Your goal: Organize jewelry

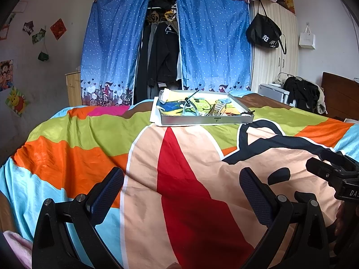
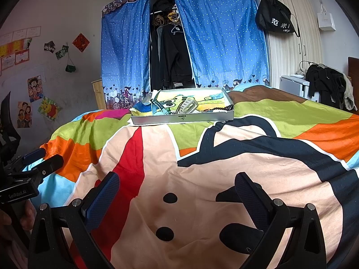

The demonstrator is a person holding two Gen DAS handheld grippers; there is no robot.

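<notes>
Silver tray (image 1: 202, 120) of jewelry far across my bedspread (image 1: 94, 139).
Both my left gripper (image 1: 181, 192) and right gripper (image 2: 177, 192) hang spread wide, grasping nothing.

One silver tray (image 2: 182, 119), one string of dark beads (image 2: 222, 108), two blue curtains (image 2: 219, 38), one black bag (image 2: 274, 18)

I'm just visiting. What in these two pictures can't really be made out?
- Small pieces in the tray: too small and far off in both views; only a bead string and a watch read clearly.
- Tray floor: partly hidden by its front wall.
- Hand holding the left tool: cut off by the right view's edge.
- Right tool: open, empty.
</notes>
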